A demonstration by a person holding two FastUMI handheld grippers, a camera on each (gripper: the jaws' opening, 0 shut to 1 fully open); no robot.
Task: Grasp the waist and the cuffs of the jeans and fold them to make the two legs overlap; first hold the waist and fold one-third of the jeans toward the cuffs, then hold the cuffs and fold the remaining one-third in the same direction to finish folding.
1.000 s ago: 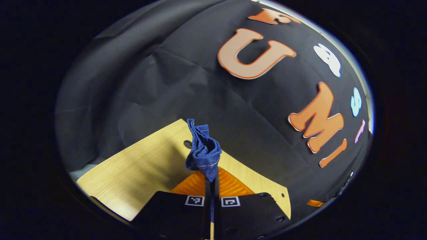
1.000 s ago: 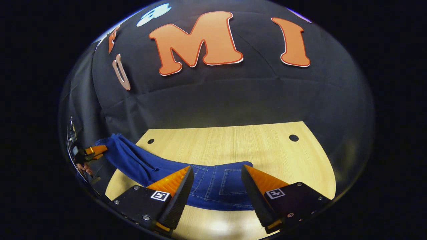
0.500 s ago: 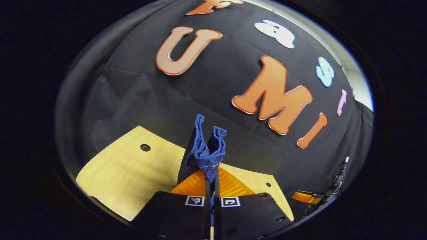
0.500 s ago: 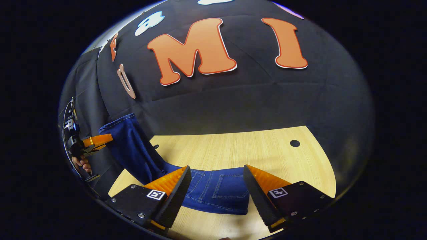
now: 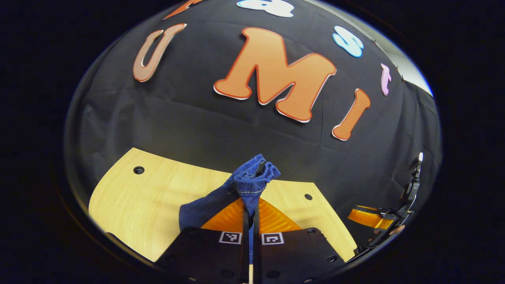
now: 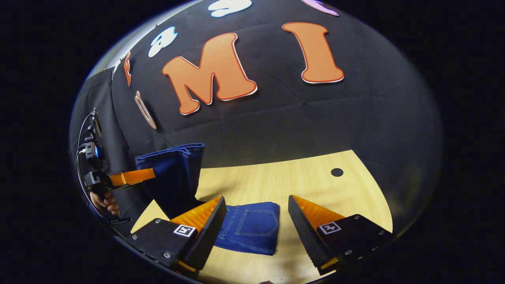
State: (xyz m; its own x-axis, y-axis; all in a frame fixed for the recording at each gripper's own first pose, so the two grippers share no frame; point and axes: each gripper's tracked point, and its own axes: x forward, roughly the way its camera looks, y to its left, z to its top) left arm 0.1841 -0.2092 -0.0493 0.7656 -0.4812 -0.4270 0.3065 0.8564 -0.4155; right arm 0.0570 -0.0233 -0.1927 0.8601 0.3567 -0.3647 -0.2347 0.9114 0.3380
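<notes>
Clearly, the left tongs [image 5: 251, 205] are closed on the jeans [image 5: 249, 182]: in the left gripper view both fingers press together on a bunch of blue denim, which stands up crumpled just above the fingertips. From this bunch a strip of the cloth falls down to the left, in front of the tabletop [image 5: 130, 197]. The tabletop is of light wood and has small round holes [image 5: 138, 170] near its far edge. At the right edge of this view the right tongs [image 5: 371, 217] are seen farther off, apart from the cloth.

In the right gripper view the right tongs [image 6: 252, 221] are wide open and hold nothing. Between their two fingers, and a little beyond them, the waist part of the jeans [image 6: 248, 227] lies flat on the tabletop [image 6: 300, 181], with a back pocket [image 6: 258, 219] facing up. The fingers do not touch the denim as far as I can tell. To the left, the leg part [image 6: 173, 173] of the jeans rises from the tabletop and hangs in the air as a broad dark blue sheet, with its hem at the top. Just beside it, at the left edge, the left tongs [image 6: 134, 176] are seen, and below them a hand [image 6: 103, 200] on the handle. One more round hole [image 6: 337, 172] is on the right side of the tabletop.
</notes>
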